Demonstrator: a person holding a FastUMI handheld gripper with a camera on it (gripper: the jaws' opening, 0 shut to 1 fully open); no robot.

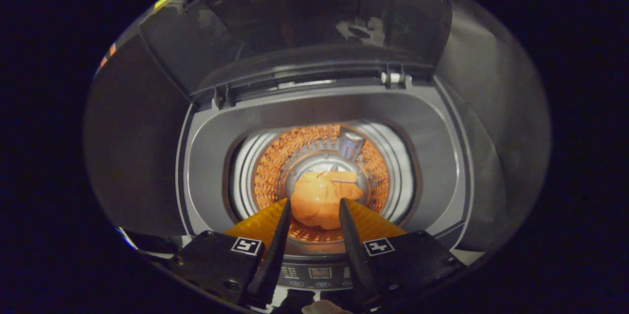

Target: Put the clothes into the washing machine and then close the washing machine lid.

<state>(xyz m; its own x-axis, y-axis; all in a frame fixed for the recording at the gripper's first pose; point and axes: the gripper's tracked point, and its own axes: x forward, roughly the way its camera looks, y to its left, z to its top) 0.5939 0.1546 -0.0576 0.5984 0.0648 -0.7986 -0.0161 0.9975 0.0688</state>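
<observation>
Nearest the camera, the tool hung above the washing machine's control panel, its fingers spread partly apart and holding nothing. Seen between and beyond the fingertips, the orange clothes lay in a heap at the bottom of the perforated drum, apart from the tool. Farther back, the washing machine lid stood raised on its hinges. Judged from this, loading looked done, and closing the lid remained.

Orange clothes lie bunched at the washing machine drum's bottom — its dark lid stands raised, open.
</observation>
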